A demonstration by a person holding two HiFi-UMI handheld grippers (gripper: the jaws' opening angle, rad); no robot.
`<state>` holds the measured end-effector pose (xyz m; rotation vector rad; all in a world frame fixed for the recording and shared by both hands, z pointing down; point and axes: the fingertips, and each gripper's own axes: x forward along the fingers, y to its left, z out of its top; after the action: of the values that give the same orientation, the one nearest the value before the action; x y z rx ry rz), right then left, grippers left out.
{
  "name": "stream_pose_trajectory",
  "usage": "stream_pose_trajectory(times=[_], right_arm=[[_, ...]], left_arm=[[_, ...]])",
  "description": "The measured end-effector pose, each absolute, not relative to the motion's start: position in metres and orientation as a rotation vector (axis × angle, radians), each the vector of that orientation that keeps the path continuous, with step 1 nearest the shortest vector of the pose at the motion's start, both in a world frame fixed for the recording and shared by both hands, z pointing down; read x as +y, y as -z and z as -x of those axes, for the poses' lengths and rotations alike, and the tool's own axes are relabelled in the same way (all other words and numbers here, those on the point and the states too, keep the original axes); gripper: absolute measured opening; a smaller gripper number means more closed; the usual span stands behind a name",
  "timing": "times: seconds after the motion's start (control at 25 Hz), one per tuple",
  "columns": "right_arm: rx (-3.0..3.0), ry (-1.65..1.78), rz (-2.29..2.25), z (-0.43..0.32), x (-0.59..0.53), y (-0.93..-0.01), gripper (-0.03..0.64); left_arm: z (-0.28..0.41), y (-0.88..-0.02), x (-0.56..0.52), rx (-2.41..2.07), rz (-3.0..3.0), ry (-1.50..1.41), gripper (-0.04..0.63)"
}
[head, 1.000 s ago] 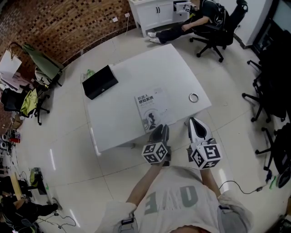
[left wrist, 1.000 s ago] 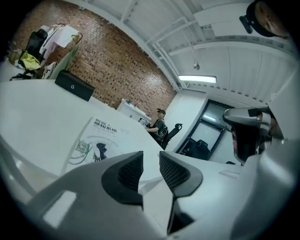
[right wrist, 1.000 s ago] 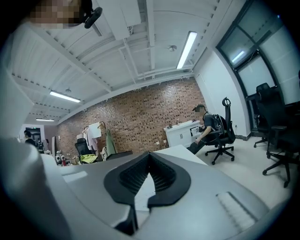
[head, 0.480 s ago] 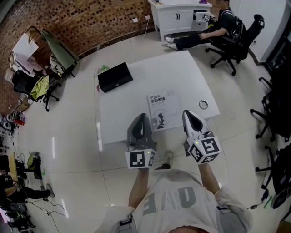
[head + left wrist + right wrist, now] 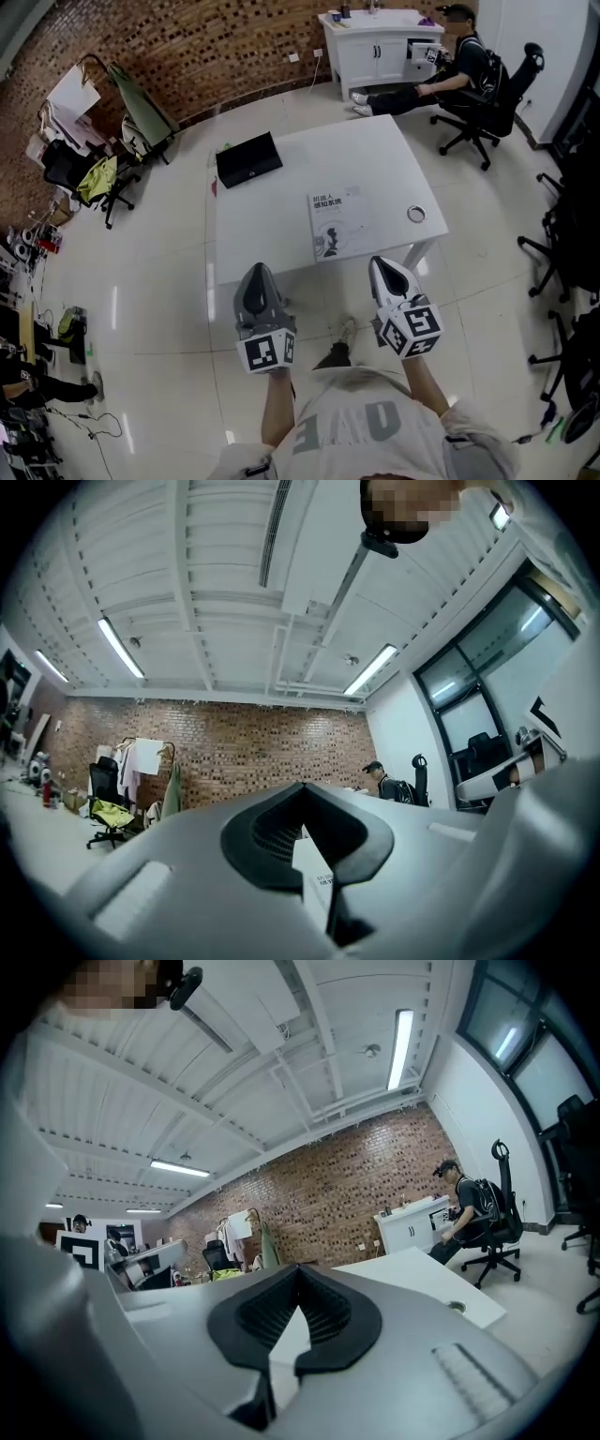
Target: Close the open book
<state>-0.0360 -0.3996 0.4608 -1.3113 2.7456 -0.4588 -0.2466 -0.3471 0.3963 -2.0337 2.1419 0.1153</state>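
Note:
The book (image 5: 336, 223) lies closed, white cover up, on the white table (image 5: 281, 216) toward its near edge. Both grippers hang in front of that edge, apart from the book and over the floor. My left gripper (image 5: 257, 281) is at the left, shut, with nothing in it. My right gripper (image 5: 387, 272) is at the right, also shut and holding nothing. In the left gripper view the shut jaws (image 5: 302, 791) point level, and a bit of the book's cover (image 5: 315, 872) shows through the notch. The right gripper view has its jaws (image 5: 299, 1271) closed, with the table (image 5: 422, 1274) beyond.
A black box (image 5: 248, 158) sits at the table's far left corner, and a round metal ring (image 5: 416, 214) near its right edge. A person sits on an office chair (image 5: 478, 80) by a white cabinet (image 5: 375, 42). Chairs with clothes (image 5: 89, 173) stand at the left, dark chairs (image 5: 572, 234) at the right.
My left gripper has come off the book's near edge and drawn back to the left, off the table. My right gripper has drawn back a little.

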Motion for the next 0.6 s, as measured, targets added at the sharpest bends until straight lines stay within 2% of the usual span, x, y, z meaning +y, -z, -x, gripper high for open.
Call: stream_pose_trajectory(times=[0.16, 0.28, 0.6], right_arm=[[2.733, 0.583, 1.331, 0.016, -0.354, -0.485, 0.005], [2.721, 0.666, 1.325, 0.009, -0.323, -0.497, 0.005], [2.734, 0.667, 1.362, -0.013, -0.256, -0.506, 0.005]], left_arm=[[0.237, -0.402, -0.298, 2.235, 2.069, -0.264, 0.011], [0.215, -0.414, -0.272, 2.209, 2.124, -0.239, 0.011], [0.177, -0.427, -0.22, 2.17, 2.267, -0.334, 0.011]])
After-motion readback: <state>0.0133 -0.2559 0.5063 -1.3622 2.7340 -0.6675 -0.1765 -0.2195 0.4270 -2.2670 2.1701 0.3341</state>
